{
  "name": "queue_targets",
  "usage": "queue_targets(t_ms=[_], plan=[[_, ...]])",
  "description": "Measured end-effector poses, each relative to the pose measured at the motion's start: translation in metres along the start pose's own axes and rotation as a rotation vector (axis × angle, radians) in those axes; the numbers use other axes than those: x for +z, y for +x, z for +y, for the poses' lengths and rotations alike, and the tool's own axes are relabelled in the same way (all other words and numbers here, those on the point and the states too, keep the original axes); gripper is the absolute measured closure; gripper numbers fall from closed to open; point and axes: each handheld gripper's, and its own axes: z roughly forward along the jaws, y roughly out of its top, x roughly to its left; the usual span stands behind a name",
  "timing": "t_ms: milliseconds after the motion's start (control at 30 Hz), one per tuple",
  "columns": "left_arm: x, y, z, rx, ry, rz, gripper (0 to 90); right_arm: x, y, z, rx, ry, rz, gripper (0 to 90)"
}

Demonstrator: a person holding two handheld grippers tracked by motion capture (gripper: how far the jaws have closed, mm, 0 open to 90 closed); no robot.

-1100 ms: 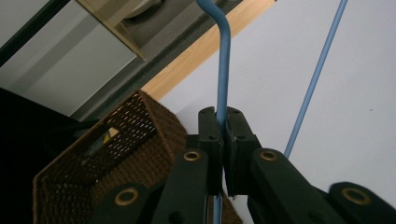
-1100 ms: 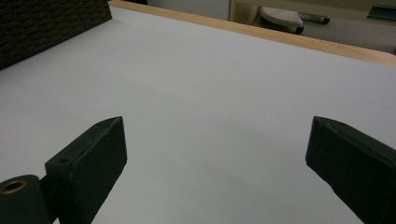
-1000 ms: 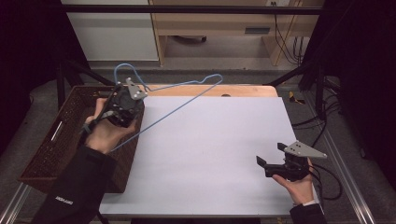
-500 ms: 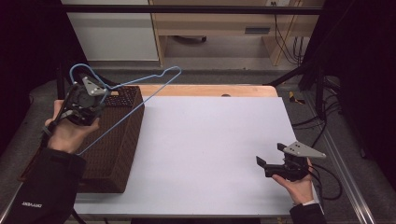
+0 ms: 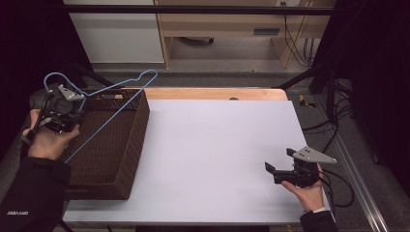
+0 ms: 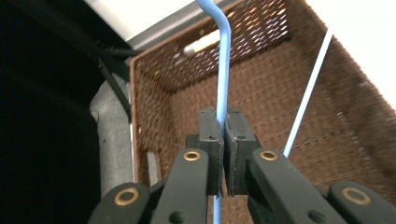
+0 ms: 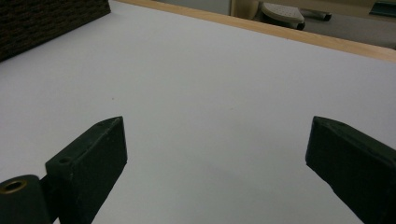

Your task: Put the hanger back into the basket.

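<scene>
— Blue wire hanger (image 6: pixel 223 79): where do you have it?

— I have it clenched in the left gripper (image 6: pixel 223 154). From the left gripper view I see the two pads pressed flat on one strand of the wire, with the second strand running up to the right, and the inside of the brown wicker basket (image 6: pixel 261 98) right beneath. That pinch is something the high view can't give me; from up there I see the hanger (image 5: pixel 104 104) as a whole, tilted over the basket (image 5: pixel 130 140), hook end by my left gripper (image 5: pixel 60 113) and the far corner poking past the basket's back rim.

— And the right side?

— The right gripper (image 5: pixel 278 170) rests low near the front right edge of the tabletop (image 5: pixel 212 145), jaws released. In the right gripper view its jaws stand wide apart with nothing but bare white surface between them, and a corner of the basket (image 7: pixel 51 18) far off at the upper left.

— What's changed?

— A second ago my left hand was over the basket's inner side, the hanger reaching out across the tabletop. It has since slid left; the hanger now hangs over the basket and past its outer side. The basket looks shifted too. The right hand hasn't budged.

— Anything in the way?

— Black frame posts at the tabletop's corners, cables (image 5: pixel 338 169) trailing off the right edge, a wooden shelf unit (image 5: pixel 217 29) behind. Nothing lies between hanger and basket.
</scene>
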Motion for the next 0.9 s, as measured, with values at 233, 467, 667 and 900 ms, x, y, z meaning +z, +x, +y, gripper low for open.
queue_targets(t_ms=[233,467,667,900], plan=[[0.016,0.008,-0.019,-0.012,0.045,0.046,87.1,0.000,0.000,0.000,0.000,-0.001,0.003,6.0],[0.032,0.012,-0.035,-0.006,0.091,0.067,87.1,0.001,0.001,0.000,0.001,0.001,0.005,6.0],[0.050,0.009,-0.051,0.002,0.137,0.068,87.1,0.001,0.001,0.000,0.001,0.002,0.005,6.0],[0.072,-0.002,-0.065,0.006,0.178,0.037,87.0,0.002,0.001,0.000,-0.005,0.004,0.003,6.0]])
